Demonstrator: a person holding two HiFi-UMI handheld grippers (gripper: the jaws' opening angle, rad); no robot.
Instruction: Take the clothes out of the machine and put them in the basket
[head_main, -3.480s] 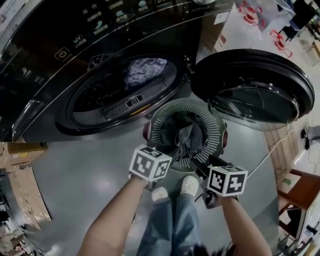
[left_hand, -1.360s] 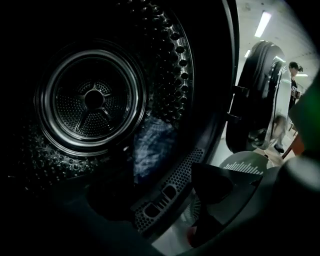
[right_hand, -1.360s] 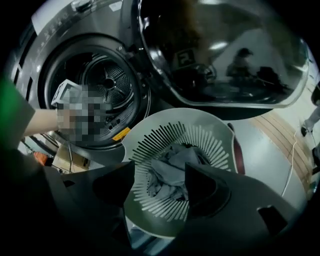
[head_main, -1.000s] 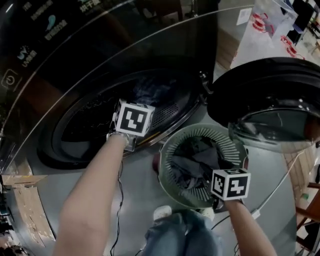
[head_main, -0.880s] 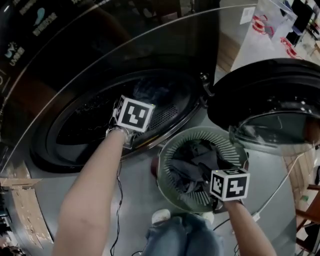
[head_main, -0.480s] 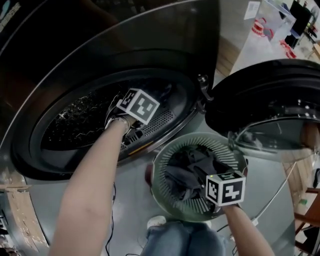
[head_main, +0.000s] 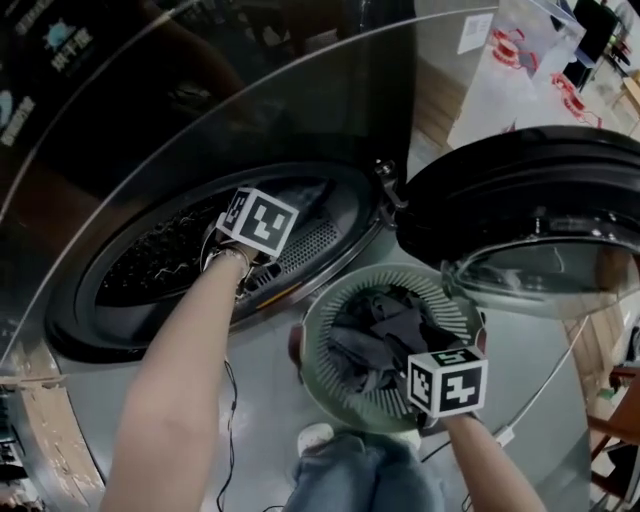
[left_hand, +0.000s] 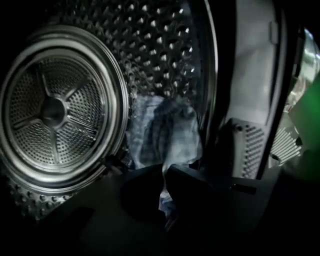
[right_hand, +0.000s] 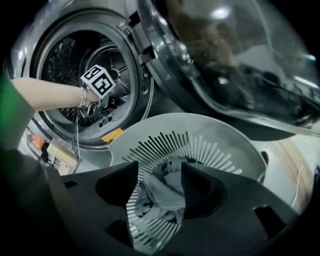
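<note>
Left gripper (left_hand: 166, 174) reaches into drum (left_hand: 55, 112) of machine (head_main: 100, 150), up-left of basket (head_main: 445, 312). Jaws pinched tight on blue checked cloth (left_hand: 165, 132) low in drum. A second ago it sat at drum mouth, jaws apart. Right gripper (right_hand: 160, 170) over basket as before, jaws half apart and just closing. Grey garment (right_hand: 162, 195) in basket shows in gap, not pinched. Open door (head_main: 520, 200) overhangs basket on right. Glossy grey floor (head_main: 265, 400) beneath basket; white table (head_main: 500, 90) beyond door.

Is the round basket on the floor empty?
No, grey and dark clothes lie heaped inside the slatted basket.
</note>
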